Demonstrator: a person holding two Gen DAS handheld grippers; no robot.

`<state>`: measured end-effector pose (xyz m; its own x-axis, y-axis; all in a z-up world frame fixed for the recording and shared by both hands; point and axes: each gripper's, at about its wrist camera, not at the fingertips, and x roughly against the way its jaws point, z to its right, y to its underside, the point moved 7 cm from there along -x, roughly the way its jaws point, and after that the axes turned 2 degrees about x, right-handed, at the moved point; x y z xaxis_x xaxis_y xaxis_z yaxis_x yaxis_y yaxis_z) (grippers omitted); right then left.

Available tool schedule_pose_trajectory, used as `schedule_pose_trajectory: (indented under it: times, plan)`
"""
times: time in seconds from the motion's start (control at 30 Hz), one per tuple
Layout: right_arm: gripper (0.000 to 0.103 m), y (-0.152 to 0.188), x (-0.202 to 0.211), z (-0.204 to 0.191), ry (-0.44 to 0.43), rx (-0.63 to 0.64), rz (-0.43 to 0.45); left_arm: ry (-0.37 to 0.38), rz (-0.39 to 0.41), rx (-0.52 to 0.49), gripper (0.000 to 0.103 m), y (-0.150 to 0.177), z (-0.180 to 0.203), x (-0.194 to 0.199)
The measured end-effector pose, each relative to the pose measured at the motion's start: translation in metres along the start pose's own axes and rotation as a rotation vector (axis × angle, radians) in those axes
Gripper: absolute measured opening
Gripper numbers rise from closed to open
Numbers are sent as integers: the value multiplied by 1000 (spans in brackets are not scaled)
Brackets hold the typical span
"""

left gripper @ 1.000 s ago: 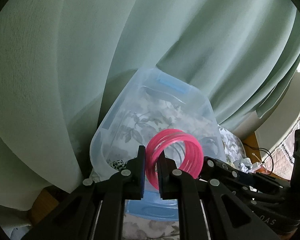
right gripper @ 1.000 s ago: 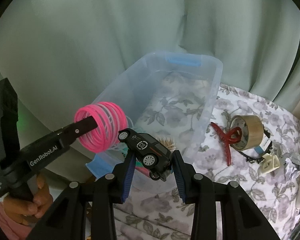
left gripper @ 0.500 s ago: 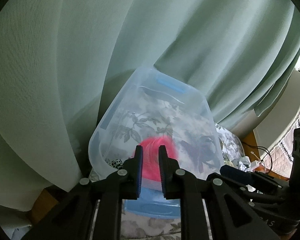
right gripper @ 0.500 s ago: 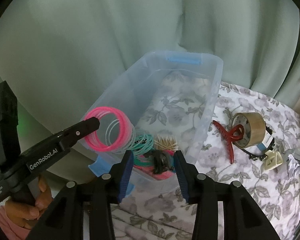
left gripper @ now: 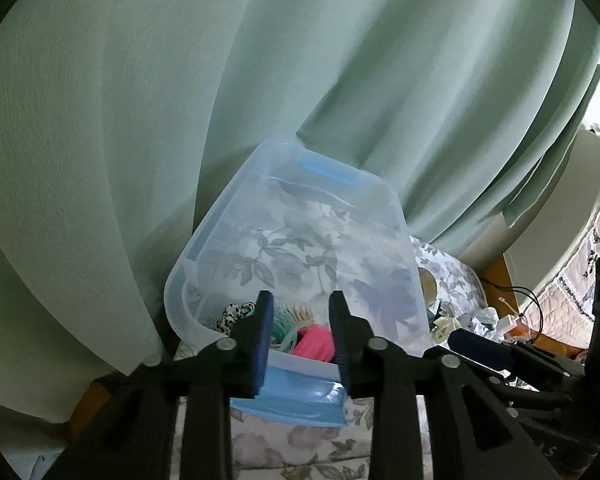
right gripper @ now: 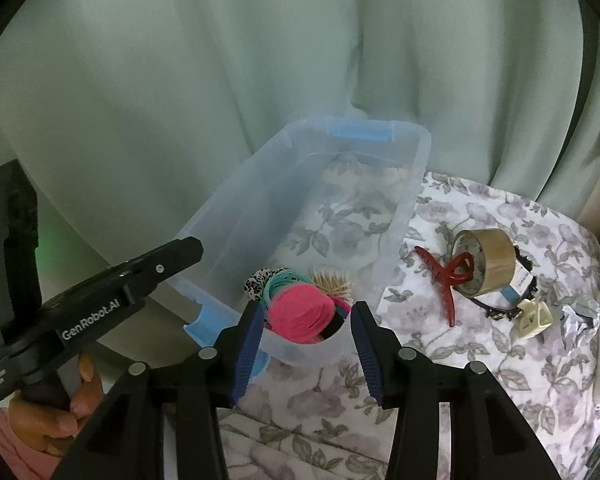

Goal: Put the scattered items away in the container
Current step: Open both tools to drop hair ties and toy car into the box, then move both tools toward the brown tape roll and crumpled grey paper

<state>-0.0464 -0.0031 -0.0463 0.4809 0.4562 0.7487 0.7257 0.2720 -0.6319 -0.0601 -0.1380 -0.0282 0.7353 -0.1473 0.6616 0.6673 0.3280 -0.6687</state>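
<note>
A clear plastic bin (right gripper: 410,184) with blue handles stands on the floral cloth; it also shows in the left wrist view (left gripper: 396,216). At its near end lie pink coil rings (right gripper: 302,312), teal rings (right gripper: 286,280), a spotted scrunchie (right gripper: 258,280) and toothpicks (right gripper: 332,282). The pink rings (left gripper: 316,340) show between my left fingers. My left gripper (left gripper: 300,320) is open and empty above the bin's near end. My right gripper (right gripper: 304,328) is open and empty over the bin's near corner. The toy car is hidden.
On the cloth right of the bin lie a red hair claw (right gripper: 446,276), a brown tape roll (right gripper: 486,266), a black headband (right gripper: 500,310), a cream clip (right gripper: 534,318) and crumpled foil (right gripper: 580,316). A green curtain (right gripper: 260,60) hangs behind the bin.
My left gripper opened and dropped the pink rings into the bin. My right gripper let the toy car fall into the bin and opened wider. Both grippers drew back slightly.
</note>
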Motion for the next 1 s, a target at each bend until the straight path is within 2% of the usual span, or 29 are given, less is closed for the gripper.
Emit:
schedule_pose_trajectory:
  times: [0.03,0.1,0.3,0.7,0.83,1.0]
  plan:
    - [49,0,3,1,-1,-1,6,0,2,-5,32,0,3,2]
    - [49,0,8,2,-4,-9,14,-5,6,-16,41,0,8,5]
    - [49,5,28,13,-8,-42,47,-14,12,-48,51,5,30,14]
    - [52,26,72,50,-12,-131,113,-7,19,-114,53,13,80,25]
    - [52,36,85,75,-16,-200,132,-7,-5,-132,54,18,99,21]
    - [52,51,102,112,7,-283,159,20,-27,-145,60,31,124,15]
